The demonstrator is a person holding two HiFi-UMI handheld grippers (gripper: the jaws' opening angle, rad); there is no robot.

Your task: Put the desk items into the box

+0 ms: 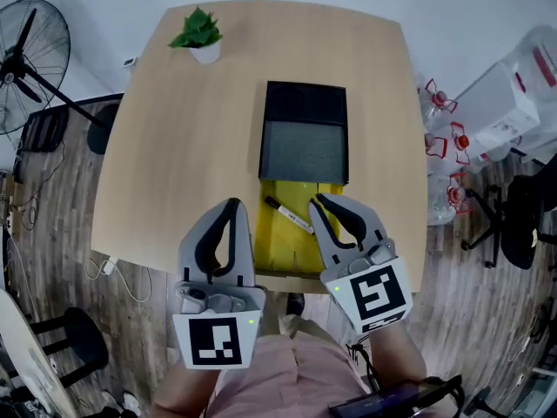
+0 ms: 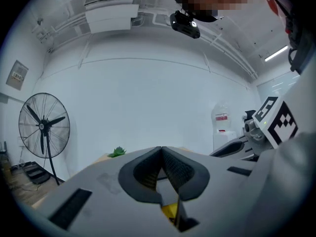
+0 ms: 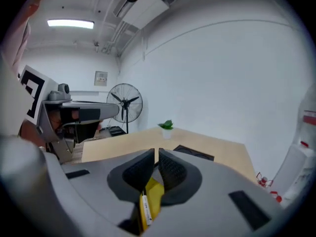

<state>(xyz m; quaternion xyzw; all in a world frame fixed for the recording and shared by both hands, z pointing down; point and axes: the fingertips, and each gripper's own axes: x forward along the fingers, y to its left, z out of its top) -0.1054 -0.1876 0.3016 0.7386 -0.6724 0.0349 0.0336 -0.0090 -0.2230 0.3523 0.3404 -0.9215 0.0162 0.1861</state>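
The task looks barely begun: the black box sits open at the centre of the counter, and its grey inside shows nothing in it. Everything is left to do. Just at 6 o'clock from the box, touching its near wall, lies one yellow folder (it may be a pad; I cannot tell which), and across its top lies one marker pen, slanting from 10 o'clock to 4 o'clock. One small potted plant stands at the counter's 11 o'clock corner, well apart from the rest, so I count three loose items and one box. The left gripper hangs at 7 o'clock, beside the folder's left edge, and its fingers are pressed together at the tips with nothing held. The right gripper hangs at 5 o'clock over the folder's right side, just beside the pen, and its fingers are closed to a thin slit, also empty. The pen and the yellow show only beneath them. Off the counter at 9 o'clock stands one floor fan.
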